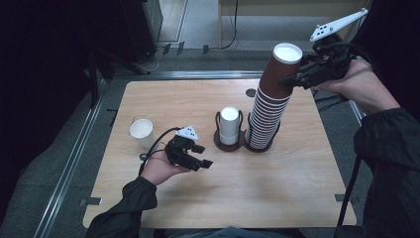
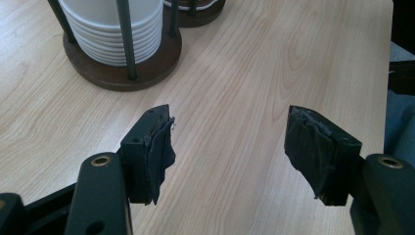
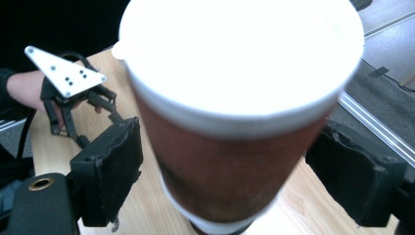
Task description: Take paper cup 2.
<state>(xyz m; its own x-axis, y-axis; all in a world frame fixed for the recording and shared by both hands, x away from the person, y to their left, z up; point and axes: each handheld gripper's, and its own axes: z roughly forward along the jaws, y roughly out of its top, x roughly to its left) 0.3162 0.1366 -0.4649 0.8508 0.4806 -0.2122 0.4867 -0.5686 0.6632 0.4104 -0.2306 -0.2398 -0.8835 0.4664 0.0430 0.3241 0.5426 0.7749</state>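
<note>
Sitting between right tongs, top brown cup; pads spread, not gripping; left tongs part-open, empty.

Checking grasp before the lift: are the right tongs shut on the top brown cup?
Cannot tell. The right tongs bracket the top brown paper cup of the tall stack; the left pad sits beside its wall, contact unclear.

A light wooden table with rounded corners spans the middle of the high view. A white paper cup stands alone on it at centre left. A dark double-ringed cup holder sits on it at centre, its left ring bearing a short white cup stack, its right ring a tall leaning brown cup stack. A small dark hole marks the tabletop near its upper edge
</note>
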